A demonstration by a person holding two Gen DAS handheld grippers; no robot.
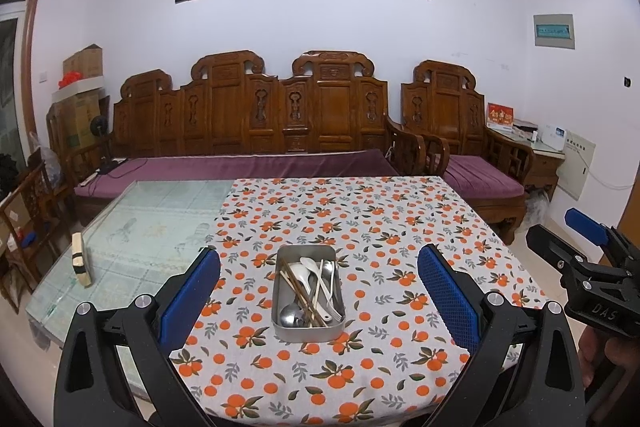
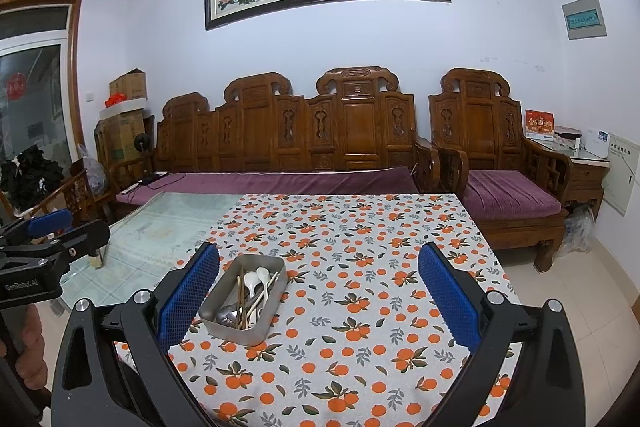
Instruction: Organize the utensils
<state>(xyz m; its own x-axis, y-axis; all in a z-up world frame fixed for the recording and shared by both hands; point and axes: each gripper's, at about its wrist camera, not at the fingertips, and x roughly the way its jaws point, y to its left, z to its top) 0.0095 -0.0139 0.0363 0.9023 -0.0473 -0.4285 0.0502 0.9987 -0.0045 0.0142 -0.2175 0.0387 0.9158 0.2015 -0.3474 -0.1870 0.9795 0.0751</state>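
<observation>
At the left of the counter (image 1: 132, 227) bare glass shows, with a small pale block (image 1: 81, 259) standing near its edge. The left gripper (image 1: 319, 301) hovers above the near edge, jaws spread wide and holding nothing; the metal tray (image 1: 308, 325) sits straight ahead between its blue pads, long axis running away from it. Inside, the spoons, fork and chopsticks (image 1: 298, 291) lie jumbled, mostly lengthwise, all within the tray on the orange-print cloth (image 1: 400, 227). That fits utensils gathered in as well as ones waiting to be sorted. The right gripper (image 2: 319, 301) hovers level to the right, equally wide and empty, the tray (image 2: 224, 331) lying ahead-left of it, so the left gripper looks nearer
</observation>
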